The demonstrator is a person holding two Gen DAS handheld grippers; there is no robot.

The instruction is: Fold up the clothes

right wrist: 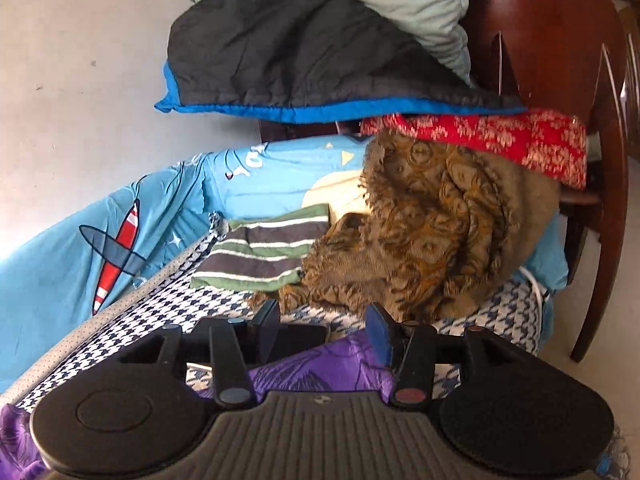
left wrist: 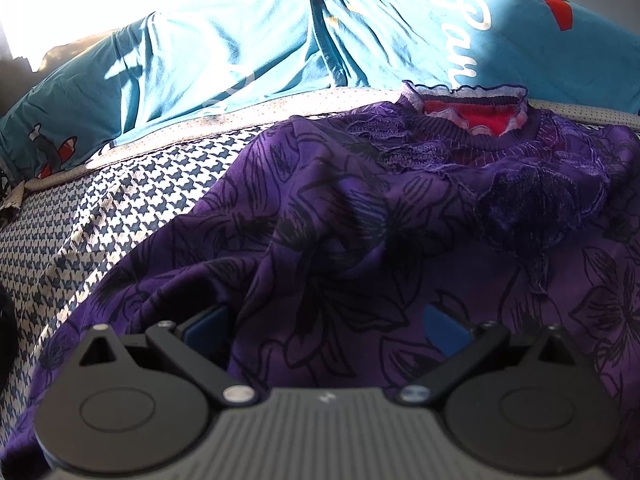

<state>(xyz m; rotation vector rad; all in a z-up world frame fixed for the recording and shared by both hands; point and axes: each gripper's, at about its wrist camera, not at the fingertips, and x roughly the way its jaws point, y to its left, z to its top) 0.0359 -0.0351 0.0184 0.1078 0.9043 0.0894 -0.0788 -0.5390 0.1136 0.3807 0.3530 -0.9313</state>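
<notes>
A purple top with black flower outlines [left wrist: 328,216] lies crumpled on the houndstooth cover [left wrist: 132,208], its ribbed neck [left wrist: 472,120] with a red lining at the far side. My left gripper [left wrist: 324,328] points down into it with jaws wide apart; loose fabric bulges up between the blue pads [left wrist: 444,328] and hides part of the left one. In the right wrist view a corner of the same purple top [right wrist: 320,368] lies under my right gripper [right wrist: 324,328]. That gripper is open, its fingers above the cloth with nothing between them.
Beyond the right gripper lie a brown patterned fleece heap [right wrist: 432,232] and a folded green and grey striped garment [right wrist: 264,256]. A blue aeroplane-print sheet [right wrist: 120,240], red patterned cloth [right wrist: 500,136], black and blue quilt [right wrist: 288,60] and wooden chair [right wrist: 560,48] stand behind.
</notes>
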